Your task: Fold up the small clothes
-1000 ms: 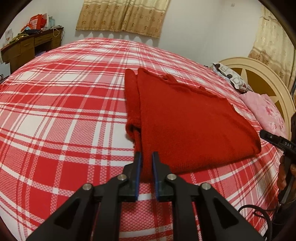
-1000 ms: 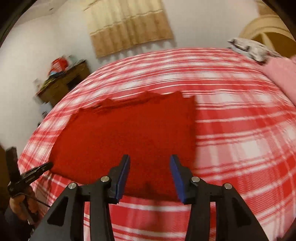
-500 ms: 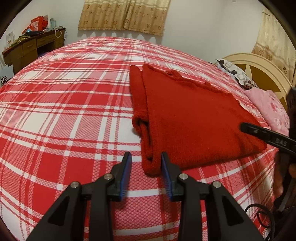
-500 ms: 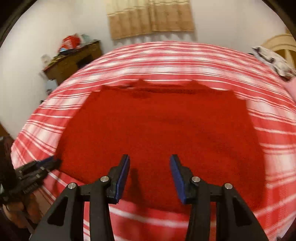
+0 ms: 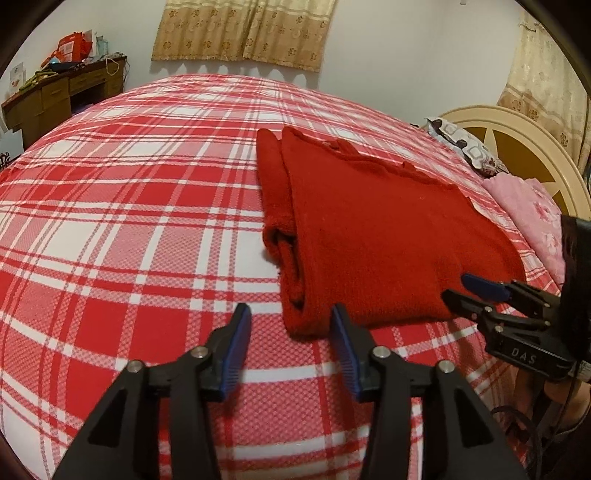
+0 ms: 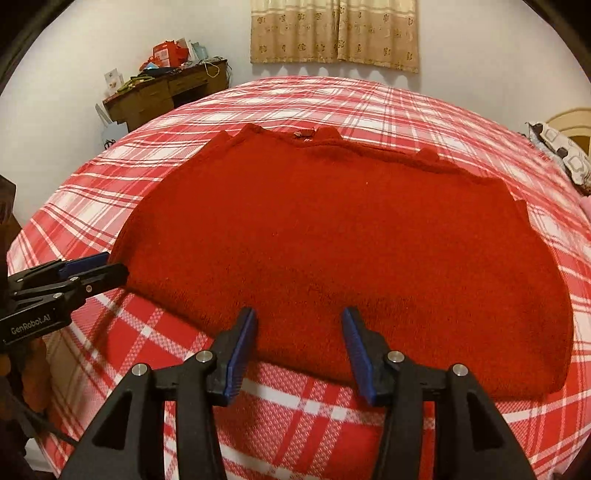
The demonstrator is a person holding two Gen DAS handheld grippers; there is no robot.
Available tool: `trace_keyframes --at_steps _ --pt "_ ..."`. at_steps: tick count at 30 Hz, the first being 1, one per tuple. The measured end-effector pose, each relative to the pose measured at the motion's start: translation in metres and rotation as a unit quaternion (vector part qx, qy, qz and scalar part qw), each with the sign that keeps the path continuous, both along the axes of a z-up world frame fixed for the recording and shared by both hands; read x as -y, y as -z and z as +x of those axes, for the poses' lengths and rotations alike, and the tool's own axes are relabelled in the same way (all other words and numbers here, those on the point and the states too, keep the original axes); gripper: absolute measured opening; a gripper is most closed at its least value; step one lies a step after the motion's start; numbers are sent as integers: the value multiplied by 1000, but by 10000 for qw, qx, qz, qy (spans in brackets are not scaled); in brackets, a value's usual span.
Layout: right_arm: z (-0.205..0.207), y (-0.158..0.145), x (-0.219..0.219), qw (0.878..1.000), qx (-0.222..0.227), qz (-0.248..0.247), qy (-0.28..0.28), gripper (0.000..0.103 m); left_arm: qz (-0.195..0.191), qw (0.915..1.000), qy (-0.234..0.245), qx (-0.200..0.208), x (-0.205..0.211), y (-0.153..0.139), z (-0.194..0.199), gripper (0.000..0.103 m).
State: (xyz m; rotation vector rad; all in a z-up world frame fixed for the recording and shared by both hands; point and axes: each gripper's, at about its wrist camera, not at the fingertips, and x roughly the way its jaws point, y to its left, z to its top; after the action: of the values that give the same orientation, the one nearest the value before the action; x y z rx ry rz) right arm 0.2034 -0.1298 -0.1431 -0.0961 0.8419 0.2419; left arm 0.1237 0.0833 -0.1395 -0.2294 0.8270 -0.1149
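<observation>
A red sweater [image 5: 369,229] lies folded flat on the red-and-white plaid bed [image 5: 129,221], with a doubled sleeve along its left side. The jaws of my left gripper [image 5: 291,321] are opening. The sweater's near left corner lies between the fingertips, which do not press on it. In the right wrist view the sweater [image 6: 332,240] spreads wide. My right gripper [image 6: 299,321] hovers open over the middle of its near edge, holding nothing. Each gripper shows in the other's view: the right gripper [image 5: 476,291] at the sweater's right corner, the left gripper [image 6: 92,269] at its left.
A wooden desk [image 6: 166,88] piled with clutter stands beyond the bed's far left corner. A patterned pillow [image 5: 465,147], a pink pillow [image 5: 535,218] and a cream headboard [image 5: 517,147] are at the right. Curtains [image 5: 243,29] hang on the far wall.
The left gripper's jaws opened and let go of the sweater's corner, which dropped onto the bed. The right gripper swung across to the sweater's near edge and came into the left wrist view.
</observation>
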Motion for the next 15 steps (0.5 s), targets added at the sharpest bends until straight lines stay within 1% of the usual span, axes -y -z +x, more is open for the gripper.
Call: trace_keyframes --at_steps 1,5,6,8,9,11,14,15 --pt "0 0 1 10000 -13 15 -27 50 22 10000 -11 -8 -1 0 -2 56" --pt "-6 -3 -4 9999 -21 -139 -67 50 160 9998 -45 84 -13 -8 -13 56" --pt "-7 -4 -4 9999 -11 -141 -62 50 186 9997 -88 126 -18 -11 -14 58" --pt "-15 -9 -8 9998 104 -118 -142 50 180 9993 -195 250 -31 -18 -13 72" --pt "-18 -12 -12 9994 178 -115 -260 50 195 9990 -264 293 -38 -21 -10 74" --pt "-26 -16 -26 9976 342 -219 -557 50 192 9986 -346 345 -49 -23 -3 75" --pt "-27 -14 -47 9944 385 -492 -853 50 155 9984 -372 408 -59 -25 10 75" --pt "-27 -14 -54 9931 415 -578 -930 50 85 9985 -349 414 -62 -25 15 75"
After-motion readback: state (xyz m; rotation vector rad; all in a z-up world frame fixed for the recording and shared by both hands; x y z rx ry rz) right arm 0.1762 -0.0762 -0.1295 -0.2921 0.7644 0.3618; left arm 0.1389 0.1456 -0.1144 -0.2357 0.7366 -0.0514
